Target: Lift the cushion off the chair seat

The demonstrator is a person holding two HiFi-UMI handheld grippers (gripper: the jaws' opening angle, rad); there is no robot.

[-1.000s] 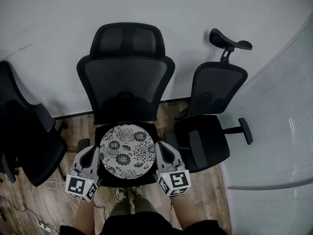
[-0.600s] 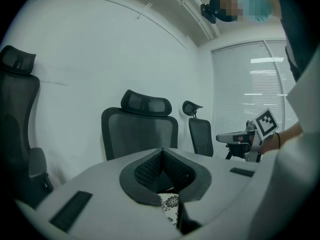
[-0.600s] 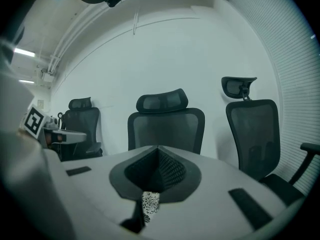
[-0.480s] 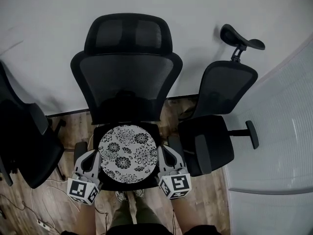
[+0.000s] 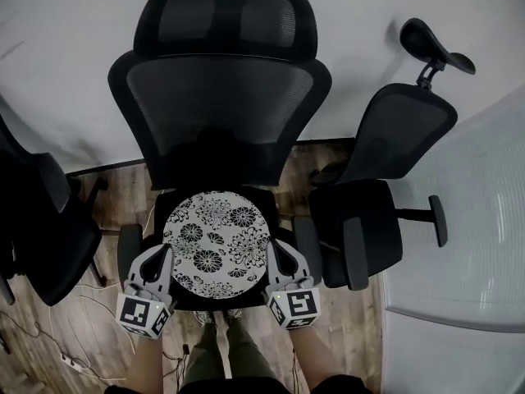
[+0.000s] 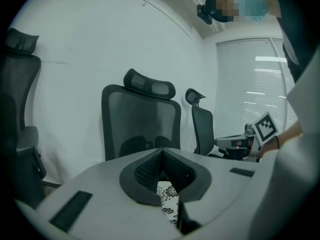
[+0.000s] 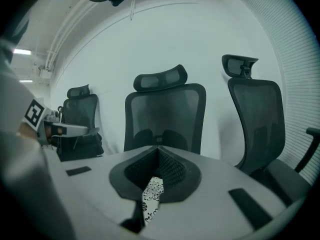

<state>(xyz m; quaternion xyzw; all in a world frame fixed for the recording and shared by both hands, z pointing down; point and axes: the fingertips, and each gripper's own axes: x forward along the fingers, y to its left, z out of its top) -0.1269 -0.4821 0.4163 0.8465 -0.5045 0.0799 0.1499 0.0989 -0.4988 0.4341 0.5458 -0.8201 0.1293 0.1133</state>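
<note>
Jaws pinched shut on opposite rims of the cushion (image 5: pixel 215 243), the left gripper (image 5: pixel 158 255) and right gripper (image 5: pixel 276 253) flanked it over the chair seat (image 5: pixel 215 303). With the grip apparently made, an even two-handed raise came next. The round cushion, floral face up, had no long axis.

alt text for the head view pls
Round floral cushion over the seat of a black mesh chair, left gripper and right gripper shut on its side edges. Other black chairs stand either side on a wood floor.
</note>
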